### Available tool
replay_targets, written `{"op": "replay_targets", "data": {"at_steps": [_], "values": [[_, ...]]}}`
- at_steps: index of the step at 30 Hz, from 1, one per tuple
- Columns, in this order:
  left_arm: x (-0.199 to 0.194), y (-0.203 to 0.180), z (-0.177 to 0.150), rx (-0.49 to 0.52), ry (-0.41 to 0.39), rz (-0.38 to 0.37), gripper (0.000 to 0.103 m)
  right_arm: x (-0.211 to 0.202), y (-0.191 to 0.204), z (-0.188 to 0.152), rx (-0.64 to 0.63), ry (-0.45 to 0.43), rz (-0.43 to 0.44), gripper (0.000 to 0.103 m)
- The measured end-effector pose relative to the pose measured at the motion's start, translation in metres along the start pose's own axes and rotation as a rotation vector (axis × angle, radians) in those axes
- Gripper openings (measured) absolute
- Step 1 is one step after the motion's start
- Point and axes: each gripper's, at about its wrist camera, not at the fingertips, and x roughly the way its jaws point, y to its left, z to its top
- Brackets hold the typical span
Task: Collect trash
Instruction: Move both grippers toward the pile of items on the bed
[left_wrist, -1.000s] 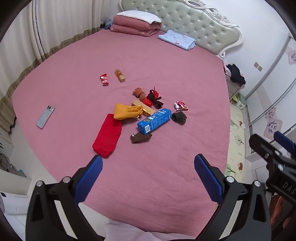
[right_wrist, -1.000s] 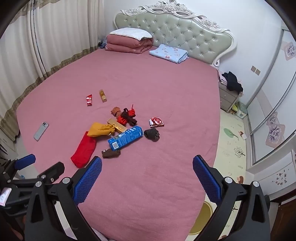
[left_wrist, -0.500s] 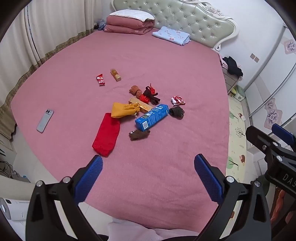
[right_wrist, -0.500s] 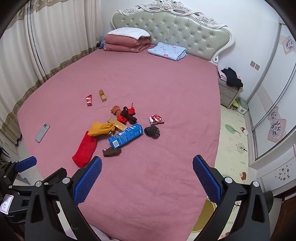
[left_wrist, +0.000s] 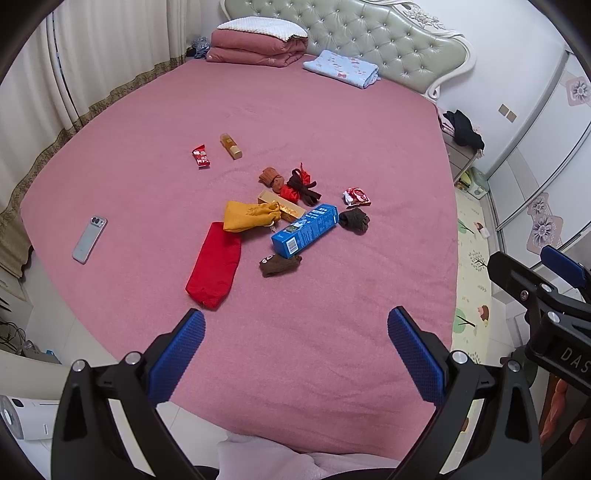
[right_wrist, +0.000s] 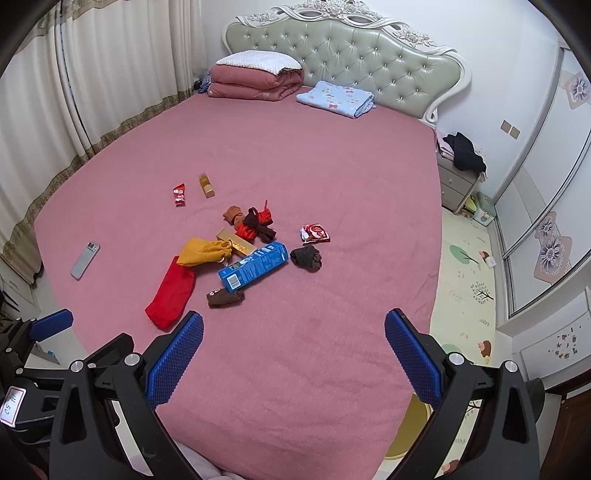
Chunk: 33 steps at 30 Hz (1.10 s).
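Note:
Trash lies mid-bed on the pink bedspread (left_wrist: 332, 110): a blue carton (left_wrist: 304, 230) (right_wrist: 253, 266), a gold box (left_wrist: 282, 207) (right_wrist: 236, 242), a red wrapper (left_wrist: 200, 156) (right_wrist: 178, 194), a small gold tube (left_wrist: 231, 146) (right_wrist: 206, 185) and a red-white packet (left_wrist: 356, 196) (right_wrist: 314, 233). Socks and a yellow pouch (left_wrist: 249, 216) are mixed in. My left gripper (left_wrist: 295, 354) and right gripper (right_wrist: 293, 356) are both open and empty, held well short of the pile near the bed's foot.
A red cloth (left_wrist: 215, 264), brown socks (left_wrist: 279, 266) and a phone (left_wrist: 89, 239) lie on the bed. Folded quilt (right_wrist: 255, 79) and blue towel (right_wrist: 334, 98) sit by the headboard. A yellow bin (right_wrist: 408, 432) stands on the floor at right, beside a nightstand (right_wrist: 458, 177).
Both grippers have drawn back and tilted slightly, so the pile sits a little farther up in both views. Nothing on the bed has moved. Both grippers stay open.

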Motion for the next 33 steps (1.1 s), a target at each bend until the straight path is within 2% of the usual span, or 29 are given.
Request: {"op": "replay_targets", "data": {"at_steps": [21, 33], "values": [[0.012, 0.011, 0.005, -0.009, 0.028, 0.009, 0.099, 0.018, 0.017, 0.007, -0.036, 0.044, 0.008, 0.094], [0.03, 0.029, 0.007, -0.036, 0.073, 0.012, 0.099, 0.038, 0.033, 0.009, -0.058, 0.086, 0.01, 0.094]]}}
